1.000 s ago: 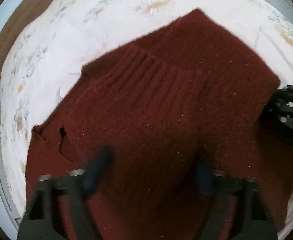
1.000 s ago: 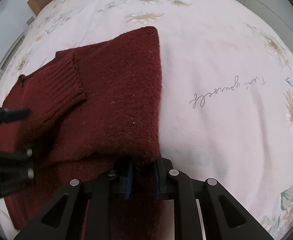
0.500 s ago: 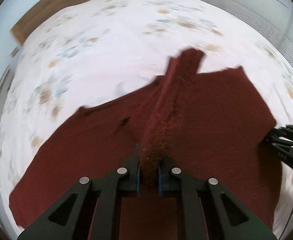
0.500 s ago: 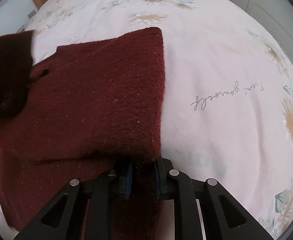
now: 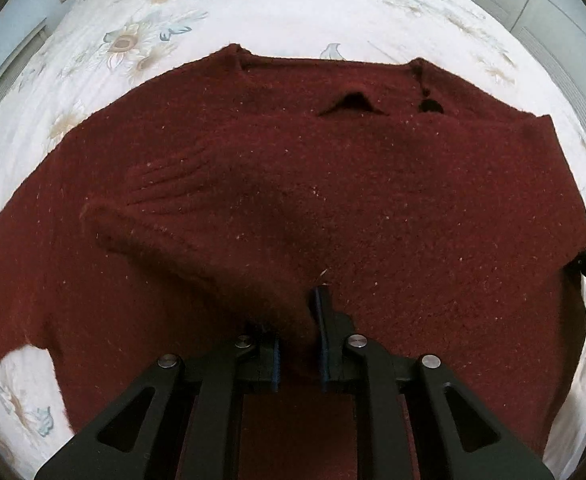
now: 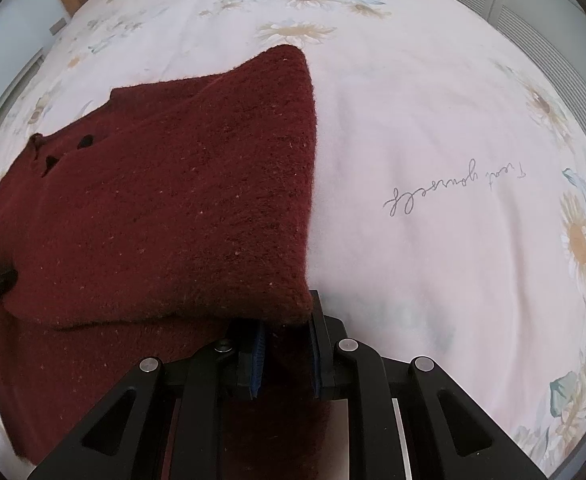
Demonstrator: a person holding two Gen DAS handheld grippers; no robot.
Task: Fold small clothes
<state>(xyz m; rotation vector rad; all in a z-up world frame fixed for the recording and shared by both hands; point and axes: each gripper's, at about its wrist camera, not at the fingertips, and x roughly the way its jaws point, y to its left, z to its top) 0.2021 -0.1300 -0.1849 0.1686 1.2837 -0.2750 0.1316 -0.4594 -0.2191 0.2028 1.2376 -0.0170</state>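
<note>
Midway through a fold, we hold the sweater (image 5: 373,200) on the bed (image 6: 433,120) with both grippers. Our left gripper (image 5: 298,344) has its jaws nearly closed on the ribbed sleeve (image 5: 197,232), which runs toward the left of the frame. Our right gripper (image 6: 285,356) has its jaws pinched on the folded edge at lower centre. We judge the sleeve, nearer our left hand, goes next across the body.

One dark red sweater (image 5: 373,200), one floral bedsheet (image 6: 433,120), two tongs (image 5: 298,340).
</note>
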